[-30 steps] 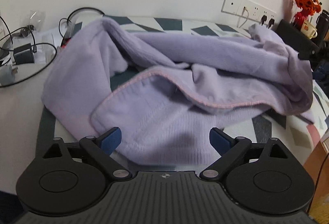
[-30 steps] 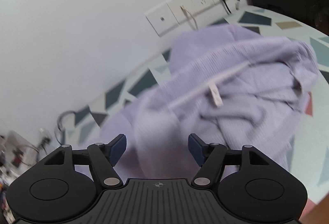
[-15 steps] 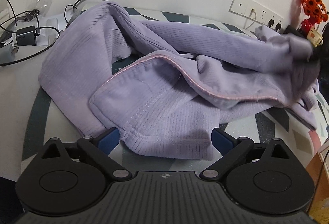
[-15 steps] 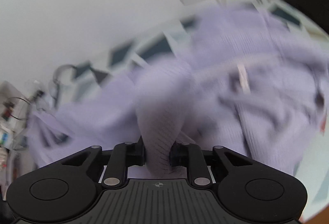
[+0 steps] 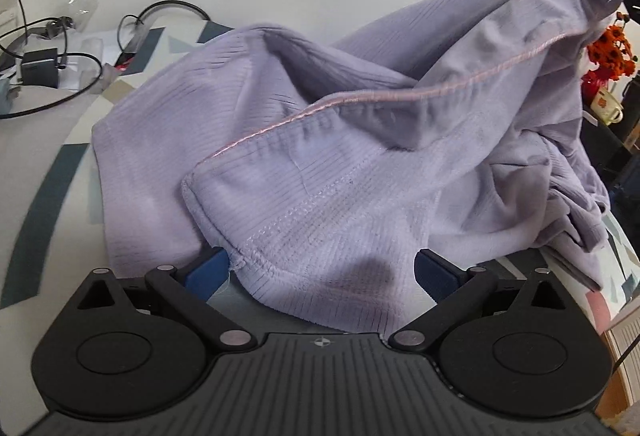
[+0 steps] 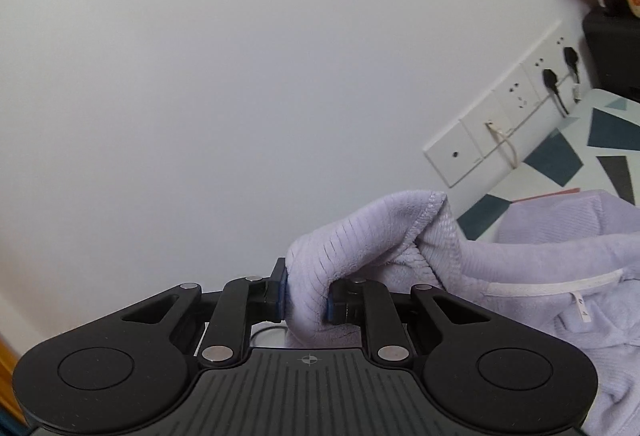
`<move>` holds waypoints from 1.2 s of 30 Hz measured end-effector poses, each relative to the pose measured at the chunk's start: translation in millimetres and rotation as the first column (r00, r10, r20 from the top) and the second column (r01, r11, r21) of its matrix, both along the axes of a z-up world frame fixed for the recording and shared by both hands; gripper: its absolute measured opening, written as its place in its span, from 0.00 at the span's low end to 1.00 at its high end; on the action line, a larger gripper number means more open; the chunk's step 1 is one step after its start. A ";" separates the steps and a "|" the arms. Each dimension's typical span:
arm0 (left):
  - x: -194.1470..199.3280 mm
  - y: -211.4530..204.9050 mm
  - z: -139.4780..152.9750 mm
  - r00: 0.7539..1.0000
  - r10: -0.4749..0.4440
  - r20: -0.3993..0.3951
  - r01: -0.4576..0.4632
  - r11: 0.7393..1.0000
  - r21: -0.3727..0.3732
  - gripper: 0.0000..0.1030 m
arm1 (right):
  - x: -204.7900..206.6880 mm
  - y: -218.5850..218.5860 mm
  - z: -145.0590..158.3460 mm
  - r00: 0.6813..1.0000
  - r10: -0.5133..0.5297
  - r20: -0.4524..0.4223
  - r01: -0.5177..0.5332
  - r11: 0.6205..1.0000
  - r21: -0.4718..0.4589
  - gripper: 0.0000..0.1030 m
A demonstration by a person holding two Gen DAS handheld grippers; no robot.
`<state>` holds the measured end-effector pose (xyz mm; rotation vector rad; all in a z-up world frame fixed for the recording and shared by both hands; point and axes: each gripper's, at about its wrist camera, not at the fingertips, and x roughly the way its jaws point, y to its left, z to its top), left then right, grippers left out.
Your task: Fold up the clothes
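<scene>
Both jaws differ: right gripper (image 6: pixel 306 294) pinches the lilac garment (image 6: pixel 520 276); left gripper (image 5: pixel 320 272) gapes.

- My lilac ribbed fleece garment (image 5: pixel 328 196) lies rumpled on the patterned table (image 5: pixel 36 172).
- One corner is lifted high off the table; a pink-stitched seam (image 5: pixel 400 94) runs across it.

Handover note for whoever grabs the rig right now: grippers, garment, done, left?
Right gripper: jaws have just closed, now shut on a bunched edge of the lilac garment, holding that part raised above the table.
Left gripper: open, its fingers either side of the ribbed hem, not pinching.
Garment: the rest lies crumpled on the patterned table.
Done: one grasp only, no fold yet.
Left: probably close the left on the hem, spread the garment flat, then fold.
</scene>
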<state>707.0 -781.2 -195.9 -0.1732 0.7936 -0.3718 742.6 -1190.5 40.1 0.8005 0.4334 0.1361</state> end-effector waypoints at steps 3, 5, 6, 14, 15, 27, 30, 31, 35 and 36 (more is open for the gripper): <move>5.1 0.0 -5.2 0.999 0.040 -0.029 -0.040 0.999 -0.006 0.45 | -0.7 3.6 -1.7 1.000 0.010 -0.012 -0.010 0.999 -0.034 0.15; 12.7 2.7 -7.7 0.992 0.103 -0.077 -0.099 0.994 0.046 0.16 | 0.1 9.2 0.1 1.000 0.015 -0.010 -0.016 0.997 -0.075 0.15; 12.9 8.2 -6.5 0.990 0.118 -0.081 -0.117 0.993 0.010 0.14 | 1.9 10.0 2.1 1.000 0.016 -0.006 -0.017 0.996 -0.091 0.15; -8.9 26.1 46.2 0.945 0.307 0.112 -0.308 0.951 -0.006 0.08 | 49.8 5.6 16.5 0.992 0.127 0.013 -0.123 0.980 -0.158 0.15; -12.2 29.0 56.0 0.926 0.350 0.138 -0.353 0.936 -0.008 0.08 | 61.1 4.3 16.8 0.989 0.148 0.018 -0.144 0.978 -0.148 0.15; -5.2 15.0 89.9 0.786 0.570 0.240 -0.608 0.784 0.126 0.24 | 244.5 58.2 -50.0 0.969 0.248 -0.017 -0.248 0.961 -0.120 0.36; 2.3 1.1 65.6 0.808 0.571 0.148 -0.590 0.786 0.187 0.78 | 253.8 68.7 -88.7 0.984 0.160 -0.083 -0.172 0.972 -0.160 0.67; 2.5 -1.3 58.9 0.816 0.567 0.114 -0.578 0.795 0.187 0.78 | 251.8 67.3 -98.7 0.986 0.135 -0.096 -0.150 0.973 -0.175 0.66; 7.5 -9.8 39.9 0.874 0.486 -0.001 -0.477 0.860 0.183 0.78 | 234.4 37.7 -127.7 0.978 0.101 -0.183 -0.131 0.979 -0.156 0.66; 9.5 -12.0 36.0 0.886 0.463 -0.023 -0.451 0.873 0.187 0.79 | 224.8 25.0 -133.3 0.976 0.078 -0.201 -0.109 0.983 -0.147 0.66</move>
